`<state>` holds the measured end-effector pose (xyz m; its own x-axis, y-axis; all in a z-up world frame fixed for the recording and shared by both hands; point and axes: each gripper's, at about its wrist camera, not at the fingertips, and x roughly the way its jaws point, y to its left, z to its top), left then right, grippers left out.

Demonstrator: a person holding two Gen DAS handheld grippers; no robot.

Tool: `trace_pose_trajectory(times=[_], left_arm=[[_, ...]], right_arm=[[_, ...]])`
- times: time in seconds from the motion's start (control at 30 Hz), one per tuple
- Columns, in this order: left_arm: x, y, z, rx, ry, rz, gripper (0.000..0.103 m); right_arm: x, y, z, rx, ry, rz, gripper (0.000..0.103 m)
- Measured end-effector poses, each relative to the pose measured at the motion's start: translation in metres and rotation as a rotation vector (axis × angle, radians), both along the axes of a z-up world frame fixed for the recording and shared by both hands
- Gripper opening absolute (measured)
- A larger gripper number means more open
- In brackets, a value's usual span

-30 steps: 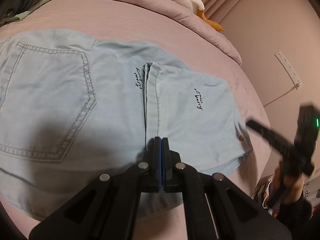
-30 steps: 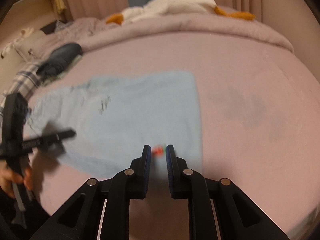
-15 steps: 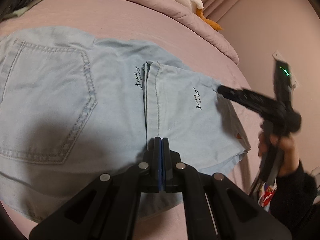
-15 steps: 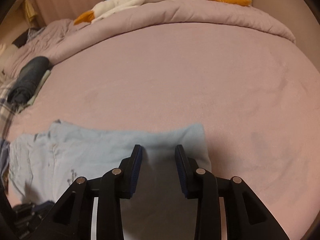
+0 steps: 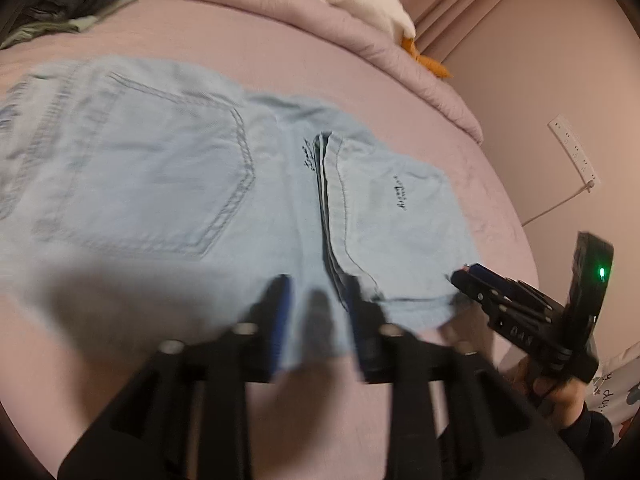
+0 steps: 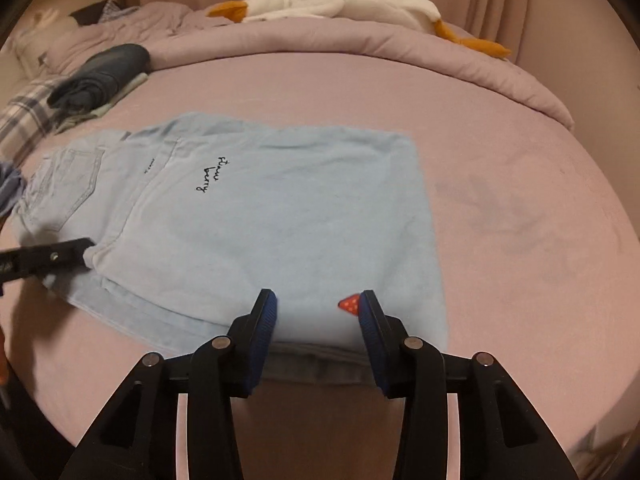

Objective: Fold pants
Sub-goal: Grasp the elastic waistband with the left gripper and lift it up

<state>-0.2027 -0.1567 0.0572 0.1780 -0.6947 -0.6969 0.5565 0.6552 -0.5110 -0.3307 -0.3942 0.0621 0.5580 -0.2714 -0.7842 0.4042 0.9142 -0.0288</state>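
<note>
Light blue denim pants point(image 5: 168, 184) lie folded on the pink bed, legs doubled over the seat; they also show in the right wrist view point(image 6: 256, 216). My left gripper point(image 5: 318, 296) is open, jaws spread over the near hem by the folded edge, blurred. My right gripper point(image 6: 318, 312) is open, jaws straddling the near edge of the folded leg panel beside a small red tag point(image 6: 349, 305). The right gripper also shows in the left wrist view point(image 5: 476, 280), at the pants' right corner. The left gripper's tip shows in the right wrist view point(image 6: 76, 250), at the fold's left end.
A pink duvet point(image 6: 360, 40) with a white goose plush point(image 6: 352, 0) runs along the far side. Dark folded clothes point(image 6: 100, 72) and plaid fabric point(image 6: 24, 112) lie at the far left. A wall with a socket strip point(image 5: 572, 148) stands to the right of the bed.
My left gripper was shut on the hem; now it is open. My right gripper swung from the far edge back to the near edge and opened wider.
</note>
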Motion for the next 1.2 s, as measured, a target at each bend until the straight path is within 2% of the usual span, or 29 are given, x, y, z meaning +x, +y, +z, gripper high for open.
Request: trace_pose_trajectory(times=[0.07, 0.17, 0.27, 0.33, 0.4, 0.5, 0.57, 0.67, 0.73, 0.93, 1.13, 1.17, 1.2], left_arm=[[-0.008, 0.015, 0.009, -0.001, -0.042, 0.031, 0.055], [-0.014, 0.043, 0.016, -0.02, -0.06, 0.08, 0.056], [-0.013, 0.075, 0.015, -0.043, -0.023, 0.16, 0.056], [-0.009, 0.098, 0.01, -0.084, 0.035, 0.218, 0.056], [-0.002, 0.125, -0.004, -0.163, 0.153, 0.29, 0.056], [0.009, 0.148, -0.024, -0.238, 0.289, 0.392, 0.056], [0.015, 0.155, -0.034, -0.305, 0.363, 0.421, 0.056], [0.023, 0.16, -0.036, -0.339, 0.407, 0.456, 0.056], [0.028, 0.163, -0.034, -0.341, 0.406, 0.482, 0.056], [0.035, 0.159, -0.03, -0.357, 0.334, 0.525, 0.056], [0.046, 0.148, -0.03, -0.331, 0.259, 0.554, 0.055], [0.049, 0.147, -0.03, -0.327, 0.253, 0.558, 0.049], [0.052, 0.146, -0.03, -0.316, 0.246, 0.549, 0.037]], right_arm=[[0.0, 0.006, 0.009, 0.026, -0.041, 0.026, 0.043], [0.006, 0.025, 0.018, 0.001, -0.08, 0.083, 0.043], [0.015, 0.041, 0.018, 0.015, -0.088, 0.137, 0.044], [0.022, 0.051, 0.017, 0.021, -0.085, 0.166, 0.044], [0.025, 0.061, 0.015, 0.027, -0.086, 0.185, 0.044], [0.03, 0.071, 0.015, 0.027, -0.076, 0.203, 0.044], [0.03, 0.075, 0.014, 0.021, -0.072, 0.213, 0.044], [0.031, 0.079, 0.015, 0.018, -0.07, 0.214, 0.044], [0.032, 0.078, 0.015, 0.017, -0.066, 0.204, 0.044], [0.034, 0.077, 0.014, 0.022, -0.067, 0.193, 0.044], [0.038, 0.078, 0.013, 0.023, -0.061, 0.204, 0.044], [0.039, 0.078, 0.013, 0.026, -0.061, 0.205, 0.044], [0.041, 0.079, 0.012, 0.027, -0.059, 0.209, 0.044]])
